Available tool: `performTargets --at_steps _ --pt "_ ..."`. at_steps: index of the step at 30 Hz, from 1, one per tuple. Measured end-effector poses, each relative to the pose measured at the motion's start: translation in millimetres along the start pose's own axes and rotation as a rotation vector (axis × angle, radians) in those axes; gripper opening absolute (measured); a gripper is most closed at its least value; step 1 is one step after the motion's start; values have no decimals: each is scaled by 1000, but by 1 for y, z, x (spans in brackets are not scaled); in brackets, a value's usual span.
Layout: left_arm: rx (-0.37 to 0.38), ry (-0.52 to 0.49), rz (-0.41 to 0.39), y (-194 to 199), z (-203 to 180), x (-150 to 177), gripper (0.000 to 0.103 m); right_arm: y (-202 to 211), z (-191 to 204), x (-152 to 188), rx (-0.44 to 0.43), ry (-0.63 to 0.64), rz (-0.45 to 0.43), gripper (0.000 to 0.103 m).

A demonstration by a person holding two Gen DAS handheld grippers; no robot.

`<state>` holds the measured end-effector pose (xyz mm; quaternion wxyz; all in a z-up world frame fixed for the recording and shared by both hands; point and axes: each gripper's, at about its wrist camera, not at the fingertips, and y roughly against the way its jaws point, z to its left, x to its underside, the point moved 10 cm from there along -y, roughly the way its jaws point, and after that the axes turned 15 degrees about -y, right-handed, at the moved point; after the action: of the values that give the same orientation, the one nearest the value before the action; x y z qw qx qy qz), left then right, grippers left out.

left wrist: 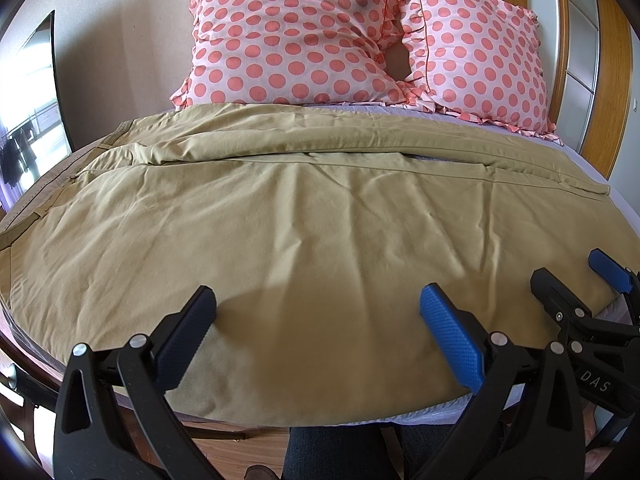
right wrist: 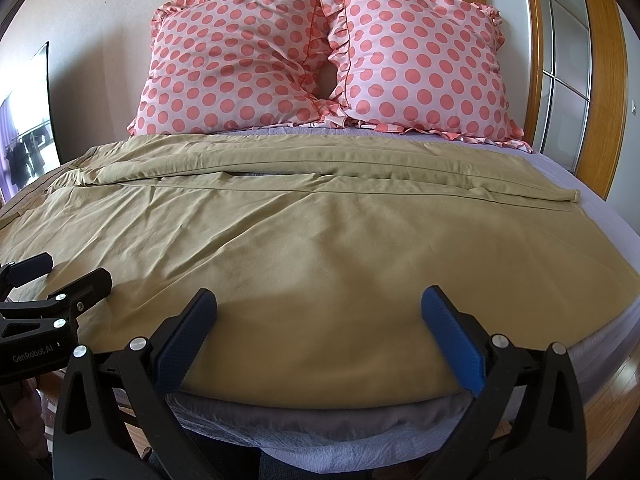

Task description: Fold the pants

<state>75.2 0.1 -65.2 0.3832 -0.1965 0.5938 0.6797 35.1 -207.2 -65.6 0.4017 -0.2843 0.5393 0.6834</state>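
Khaki pants point(left wrist: 304, 216) lie spread flat across the bed, waistband at the left, leg hems at the right, one leg behind the other; they also show in the right wrist view point(right wrist: 320, 248). My left gripper point(left wrist: 318, 300) is open and empty, hovering over the near leg close to the bed's front edge. My right gripper point(right wrist: 319, 300) is open and empty over the same near leg, further right. The right gripper also shows in the left wrist view point(left wrist: 568, 276). The left gripper also shows at the left of the right wrist view point(right wrist: 74, 268).
Two pink polka-dot pillows point(left wrist: 304, 40) point(right wrist: 424, 60) lean on the wall at the head of the bed. A lavender sheet point(right wrist: 560, 168) covers the mattress. A wooden door frame point(right wrist: 600, 80) stands at right, a mirror point(left wrist: 28, 100) at left. My legs are below the bed edge.
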Motion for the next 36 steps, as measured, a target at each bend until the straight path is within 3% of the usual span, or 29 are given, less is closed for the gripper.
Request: performTargets --at_steps 4,7,12,16,18,20,23,26,31,34,35,36 --pt "1 -2 -1 0 0 0 101 -1 0 -3 -21 14 -15 102" --pt "20 -12 -2 1 0 0 101 -3 -12 -18 2 13 36 102" --pt "20 -18 -36 9 14 -6 101 12 -79 -137 103 -166 -109 102" --pt "-1 2 -84 15 29 -21 101 -33 -142 -212 205 -376 -49 102" --pt "23 17 -91 16 30 -24 101 -77 -174 -238 281 -484 10 93" --pt "40 18 -91 14 30 -25 101 -120 -198 -249 339 -567 83 67" --pt "51 20 -92 10 32 -28 101 -172 -222 -251 411 -654 175 58" --pt "66 26 -99 7 33 -31 101 -212 -237 -247 518 -686 226 58" --pt "78 22 -123 2 35 -39 101 -240 -259 -237 623 -750 223 57" --pt "84 25 -117 -1 36 -39 101 -239 -265 -229 675 -658 176 31" --pt "88 29 -115 -3 36 -39 101 -237 -265 -226 658 -664 155 18" --pt "93 33 -112 -4 35 -39 101 -231 -271 -222 634 -681 116 14"
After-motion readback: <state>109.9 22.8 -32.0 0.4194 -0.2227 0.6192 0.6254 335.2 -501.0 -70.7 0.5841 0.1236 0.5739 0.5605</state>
